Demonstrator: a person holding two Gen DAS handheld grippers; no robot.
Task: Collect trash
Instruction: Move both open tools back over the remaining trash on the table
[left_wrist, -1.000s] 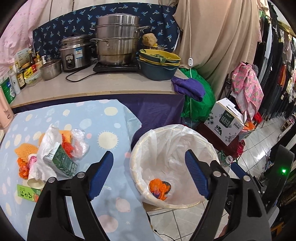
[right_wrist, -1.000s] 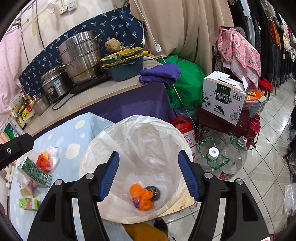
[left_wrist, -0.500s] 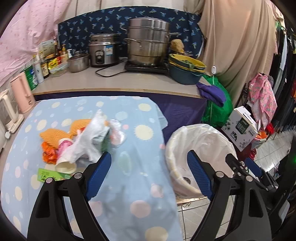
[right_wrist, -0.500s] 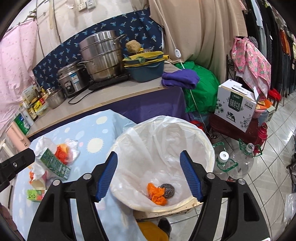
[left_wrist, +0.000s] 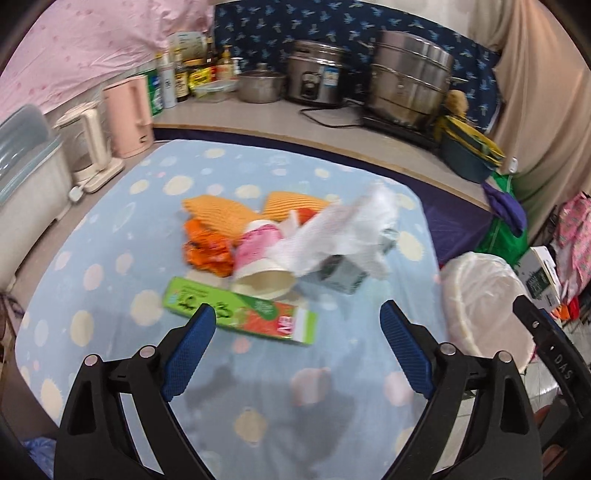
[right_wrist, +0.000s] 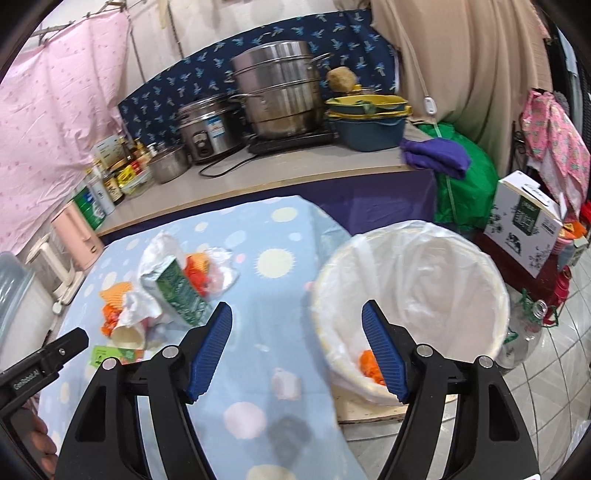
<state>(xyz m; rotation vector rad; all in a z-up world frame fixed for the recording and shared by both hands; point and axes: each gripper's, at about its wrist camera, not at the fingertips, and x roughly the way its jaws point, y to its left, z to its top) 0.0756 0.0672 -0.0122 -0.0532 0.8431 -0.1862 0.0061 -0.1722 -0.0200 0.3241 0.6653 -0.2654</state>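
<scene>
Left claw hangs over the near part of the tabletop, jaws opening wide, nothing between them. Just beyond its tips lies the green box, flat on the dotted blue cloth. Behind that sits the trash pile in the middle of the tabletop: a tipped paper cup, crumpled white plastic, orange netting and a dark green carton. Right claw is spread and empty, poised over the tabletop's right edge. The lined bin stands on the floor just beside that edge, an orange scrap inside.
</scene>
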